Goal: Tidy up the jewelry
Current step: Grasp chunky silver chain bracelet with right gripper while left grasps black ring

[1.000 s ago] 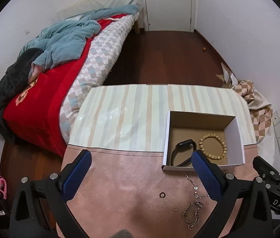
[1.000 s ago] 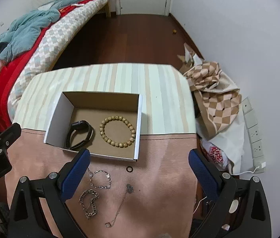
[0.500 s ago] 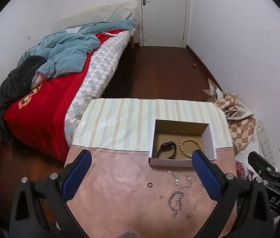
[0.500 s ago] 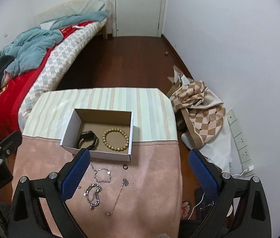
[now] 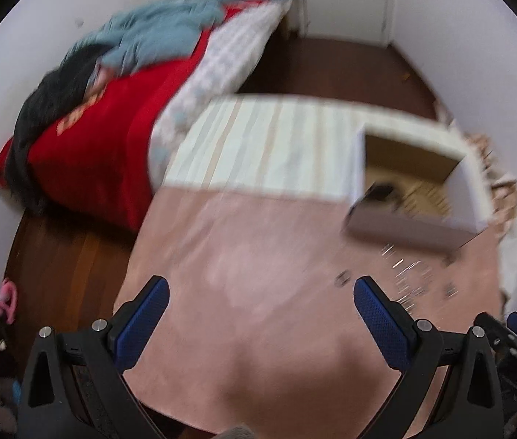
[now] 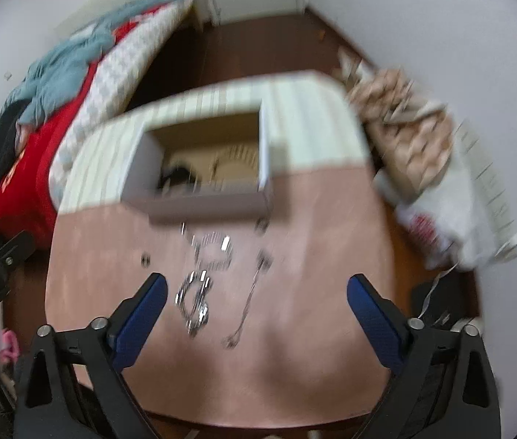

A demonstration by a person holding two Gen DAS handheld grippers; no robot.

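Both views are motion-blurred. An open cardboard box [image 6: 203, 203] stands on the table and holds a black band [image 6: 179, 177] and a bead bracelet [image 6: 238, 157]. It also shows in the left wrist view [image 5: 408, 230]. Silver chains [image 6: 200, 285] and a thin necklace [image 6: 249, 300] lie on the pink mat [image 6: 295, 292] in front of the box, with small rings [image 6: 145, 258] nearby. My right gripper [image 6: 256, 303] is open and empty, above the mat by the chains. My left gripper [image 5: 260, 307] is open and empty, left of the chains [image 5: 408, 278].
A bed with a red blanket [image 5: 104, 135] stands left of the table. A checked cloth and bags [image 6: 416, 139] lie on the floor to the right by the wall. A striped cloth [image 5: 266, 142] covers the table's far half.
Both grippers have swung down and closer to the table since half a second ago. The box and the chains look larger. Both stay open and empty.
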